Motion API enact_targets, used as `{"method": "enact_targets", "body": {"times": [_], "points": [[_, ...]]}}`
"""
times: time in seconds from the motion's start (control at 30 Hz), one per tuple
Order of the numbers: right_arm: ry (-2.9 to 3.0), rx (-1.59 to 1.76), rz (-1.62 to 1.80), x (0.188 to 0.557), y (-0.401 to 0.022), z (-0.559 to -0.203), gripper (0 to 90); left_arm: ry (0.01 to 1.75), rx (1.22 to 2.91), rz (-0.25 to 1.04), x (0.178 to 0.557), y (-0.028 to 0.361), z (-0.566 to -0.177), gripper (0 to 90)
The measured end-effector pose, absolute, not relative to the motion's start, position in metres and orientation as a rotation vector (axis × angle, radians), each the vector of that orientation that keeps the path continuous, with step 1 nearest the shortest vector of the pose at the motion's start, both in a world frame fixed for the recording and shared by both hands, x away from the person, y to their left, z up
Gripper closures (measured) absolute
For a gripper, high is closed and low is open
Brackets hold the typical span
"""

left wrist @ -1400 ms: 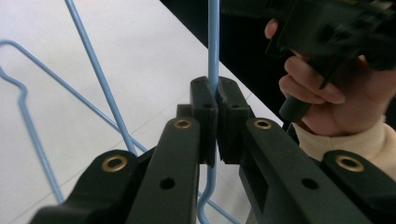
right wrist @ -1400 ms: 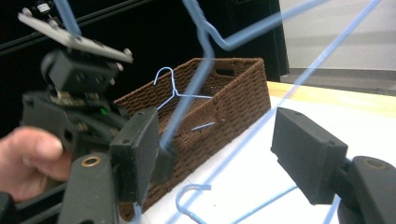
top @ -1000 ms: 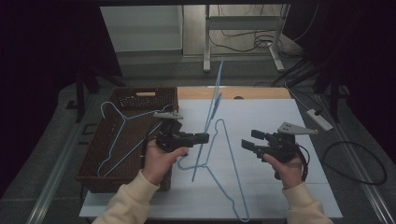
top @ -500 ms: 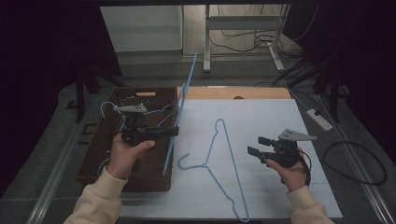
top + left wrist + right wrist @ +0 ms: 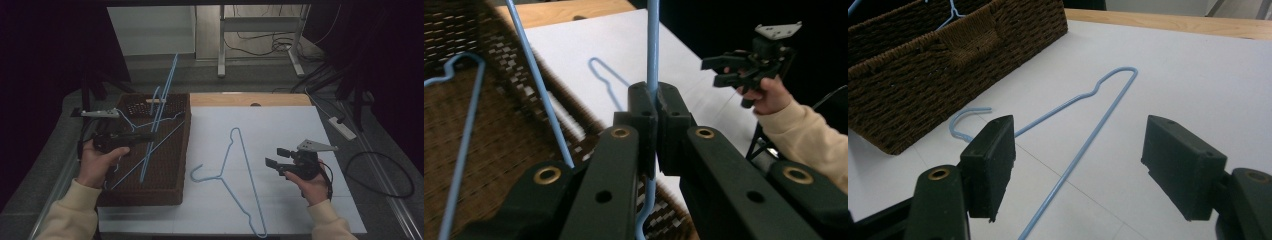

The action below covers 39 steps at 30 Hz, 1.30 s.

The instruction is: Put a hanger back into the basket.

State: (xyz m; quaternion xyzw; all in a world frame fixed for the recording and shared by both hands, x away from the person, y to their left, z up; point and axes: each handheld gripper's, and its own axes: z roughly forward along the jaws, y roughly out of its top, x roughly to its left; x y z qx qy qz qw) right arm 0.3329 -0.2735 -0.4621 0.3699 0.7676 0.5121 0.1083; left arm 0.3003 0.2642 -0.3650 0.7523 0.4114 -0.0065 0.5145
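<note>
A: Though thin and light by the look of it, probably springy and slick as well. Agreed, starting at the left?

B: Agreed. Held level over the wicker basket by the left hand, with the forearm coming in low: left tool, clenched on the blue wire hanger. Gripped on a straight run of wire, pads flat against it. Tilted up and away, lower end down inside the basket beside another hanger.

A: Likely to swing or twist in such a narrow pinch?

B: Quite possibly. Better taken on a straight run than on a bend, and squarely across the pads.

A: And moving right?

B: Lying flat on the white tabletop just beside the basket: a second hanger, hook toward the basket. Same handling expected; little height for the pads to get under, so best pinched from above.

A: Farther right?

B: Right tool, released, nothing between the pads, pointed leftward at that hanger from a short way above the sheet. Right hand low, wrist roughly level.
</note>
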Motion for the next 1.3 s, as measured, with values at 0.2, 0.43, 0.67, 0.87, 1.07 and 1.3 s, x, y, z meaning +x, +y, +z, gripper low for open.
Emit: {"method": "enact_targets", "body": {"times": [0.2, 0.43, 0.67, 0.87, 1.07, 1.3], "points": [[2.268, 1.098, 1.492, 0.334, -0.272, -0.464, 29.8, 1.033, 1.899, -0.027, 0.306, 0.284, -0.383, 86.9], [2.277, 1.095, 1.484, 0.334, -0.271, -0.466, 29.8, 1.041, 1.964, -0.038, 0.310, 0.290, -0.397, 86.9], [2.282, 1.097, 1.474, 0.335, -0.270, -0.467, 29.9, 1.061, 2.024, -0.056, 0.311, 0.292, -0.405, 86.9], [2.279, 1.105, 1.477, 0.336, -0.271, -0.467, 30.0, 1.047, 2.051, -0.074, 0.311, 0.295, -0.410, 87.0], [2.286, 1.096, 1.474, 0.336, -0.269, -0.467, 30.0, 1.057, 2.057, -0.077, 0.312, 0.296, -0.410, 87.0], [2.295, 1.100, 1.473, 0.336, -0.269, -0.468, 30.1, 1.061, 2.088, -0.058, 0.316, 0.300, -0.402, 87.0]]}}
